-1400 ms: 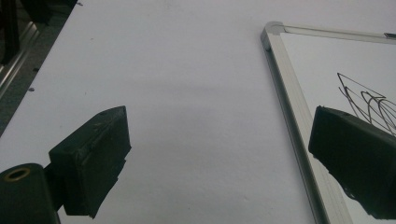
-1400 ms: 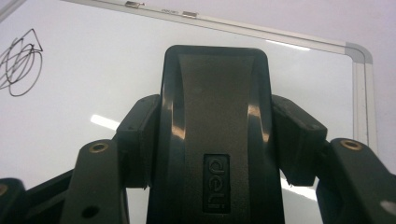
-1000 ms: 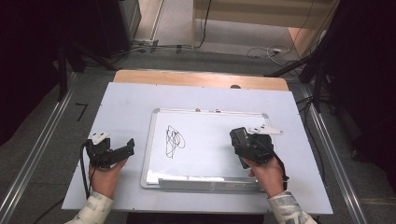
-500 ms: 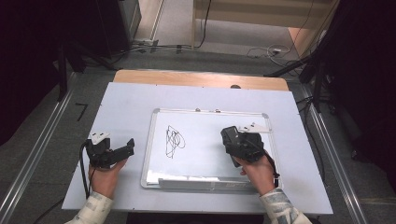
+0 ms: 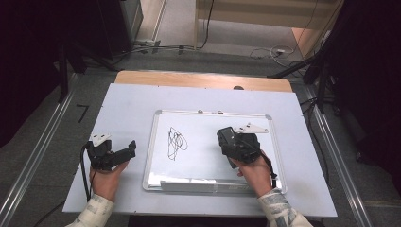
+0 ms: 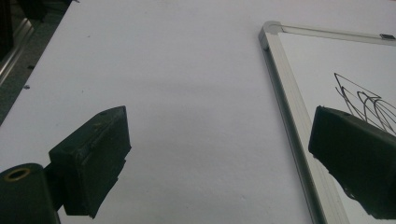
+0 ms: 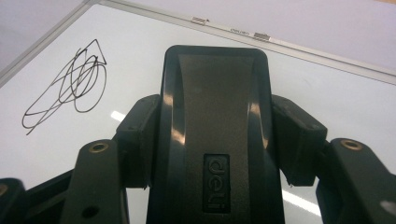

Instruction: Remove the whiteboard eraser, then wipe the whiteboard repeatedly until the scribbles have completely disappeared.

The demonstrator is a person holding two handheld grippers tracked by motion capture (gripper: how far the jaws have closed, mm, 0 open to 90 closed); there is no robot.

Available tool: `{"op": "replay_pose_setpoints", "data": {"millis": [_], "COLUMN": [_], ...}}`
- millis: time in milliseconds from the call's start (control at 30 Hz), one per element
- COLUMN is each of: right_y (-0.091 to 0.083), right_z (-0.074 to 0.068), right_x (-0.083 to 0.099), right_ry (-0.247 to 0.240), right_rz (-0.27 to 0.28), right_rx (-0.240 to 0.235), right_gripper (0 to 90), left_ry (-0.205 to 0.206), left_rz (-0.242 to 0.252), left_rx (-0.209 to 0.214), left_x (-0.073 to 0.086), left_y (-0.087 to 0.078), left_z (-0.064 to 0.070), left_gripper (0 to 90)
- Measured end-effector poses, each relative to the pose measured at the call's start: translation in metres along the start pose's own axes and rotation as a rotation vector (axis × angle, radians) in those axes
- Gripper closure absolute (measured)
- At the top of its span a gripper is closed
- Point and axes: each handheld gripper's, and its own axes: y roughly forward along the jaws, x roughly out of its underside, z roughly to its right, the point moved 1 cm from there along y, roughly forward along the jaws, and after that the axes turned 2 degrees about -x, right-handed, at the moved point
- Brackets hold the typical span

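A white whiteboard [image 5: 210,113] lies flat on the pale table [image 5: 127,104], with a black scribble [image 5: 176,142] on its left half. My right gripper [image 5: 231,140] hovers over the middle of the board, just right of the scribble, shut on a black board eraser [image 5: 226,136]. In the right gripper view the eraser [image 7: 215,107] sits between both fingers [image 7: 137,135], and the scribble [image 7: 70,86] lies ahead to the left. My left gripper [image 5: 126,150] rests on the table left of the board, open and holding nothing [image 6: 217,126]; the board's frame [image 6: 289,107] runs past its right jaw.
A tray strip [image 5: 189,185] runs along the board's near edge. A wooden strip [image 5: 203,79] borders the table's far side. Metal rails [image 5: 33,161] flank the table, and cables lie on the floor beyond.
My right gripper has carried the eraser leftward across the board, closer to the scribble. The left gripper has stayed put.
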Motion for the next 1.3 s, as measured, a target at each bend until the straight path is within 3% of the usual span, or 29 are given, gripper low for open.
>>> {"op": "replay_pose_setpoints", "data": {"millis": [533,1300], "right_y": [0.004,0.025], "right_z": [-0.014,-0.047], "right_x": [-0.005,-0.021], "right_ry": [-0.026,-0.062], "right_rz": [-0.005,-0.008], "right_rx": [-0.027,-0.083], "right_gripper": [37.5,37.5], "left_ry": [-0.002,-0.011], "left_rz": [-0.003,-0.002], "left_rx": [0.000,0.000], "left_x": [0.000,0.001], "left_y": [0.000,0.001], "left_z": [0.000,-0.001], "left_gripper": [5.8,5.8]}}
